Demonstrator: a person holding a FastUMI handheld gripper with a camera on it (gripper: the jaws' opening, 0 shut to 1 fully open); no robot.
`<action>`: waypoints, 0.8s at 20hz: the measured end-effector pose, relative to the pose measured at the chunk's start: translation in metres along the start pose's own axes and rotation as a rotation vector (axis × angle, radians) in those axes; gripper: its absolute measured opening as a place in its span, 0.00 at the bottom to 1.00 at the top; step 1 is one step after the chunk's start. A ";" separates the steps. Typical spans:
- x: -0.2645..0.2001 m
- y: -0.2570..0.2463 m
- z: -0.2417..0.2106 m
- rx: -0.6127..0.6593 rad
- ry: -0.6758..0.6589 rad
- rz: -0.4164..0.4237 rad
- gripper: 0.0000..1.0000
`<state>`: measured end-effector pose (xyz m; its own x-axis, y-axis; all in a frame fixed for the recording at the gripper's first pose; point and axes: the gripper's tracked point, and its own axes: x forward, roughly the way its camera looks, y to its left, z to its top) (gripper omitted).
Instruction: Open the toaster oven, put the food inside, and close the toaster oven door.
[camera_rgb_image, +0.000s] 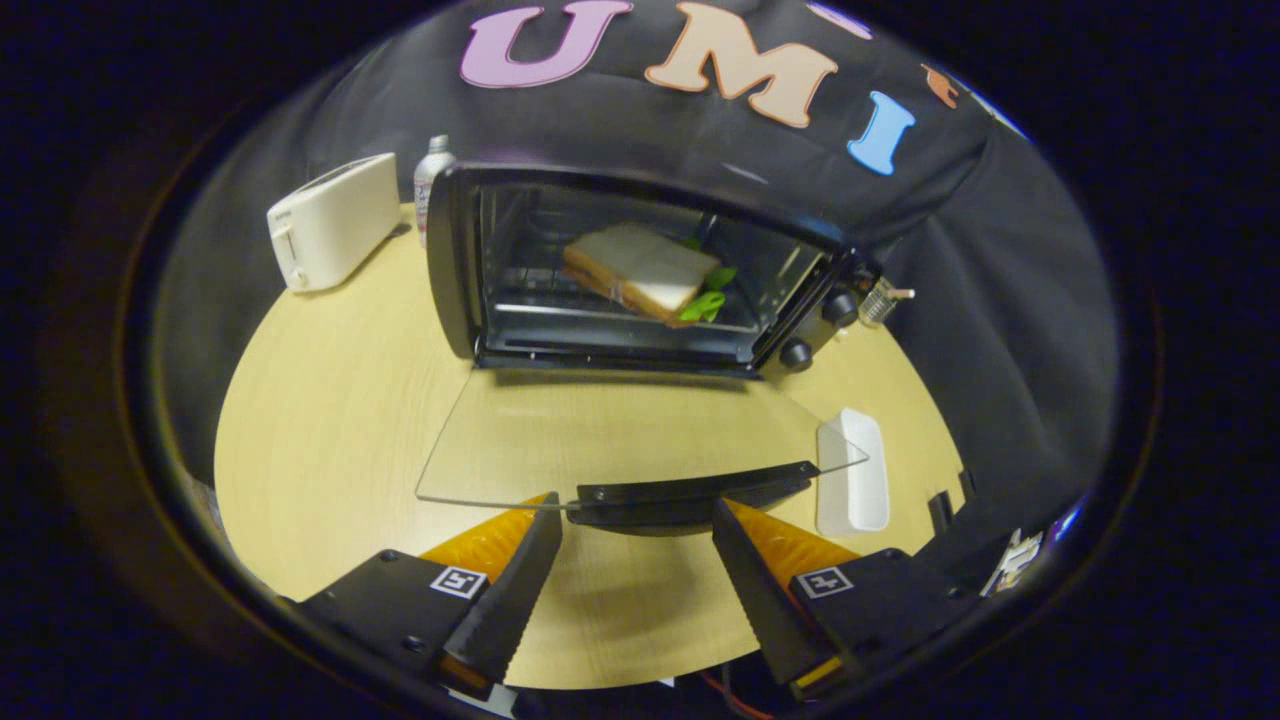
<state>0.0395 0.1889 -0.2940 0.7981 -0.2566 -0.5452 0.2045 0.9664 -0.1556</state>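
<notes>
A black toaster oven (640, 270) stands on the round wooden table (340, 420) with its glass door (620, 440) folded down flat toward me. A sandwich (640, 270) with white bread and green leaves lies on the rack inside. The door's black handle (690, 495) runs along its near edge, just ahead of my fingers. My gripper (637, 530) is open, its two fingertips on either side of the handle's middle and under the door's edge, with nothing pressed between them.
A white pop-up toaster (335, 220) and a small bottle (432, 175) stand left of the oven. A white rectangular dish (853, 470) lies right of the open door. A small glass object (880, 300) sits beside the oven's knobs (815, 330).
</notes>
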 end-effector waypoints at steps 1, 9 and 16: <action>-0.003 -0.002 0.015 0.000 -0.034 -0.004 0.96; 0.000 -0.013 0.081 -0.037 -0.122 -0.068 0.98; 0.009 -0.011 0.115 -0.044 -0.175 -0.069 0.99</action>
<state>0.1092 0.1775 -0.2022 0.8702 -0.3125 -0.3809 0.2400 0.9441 -0.2261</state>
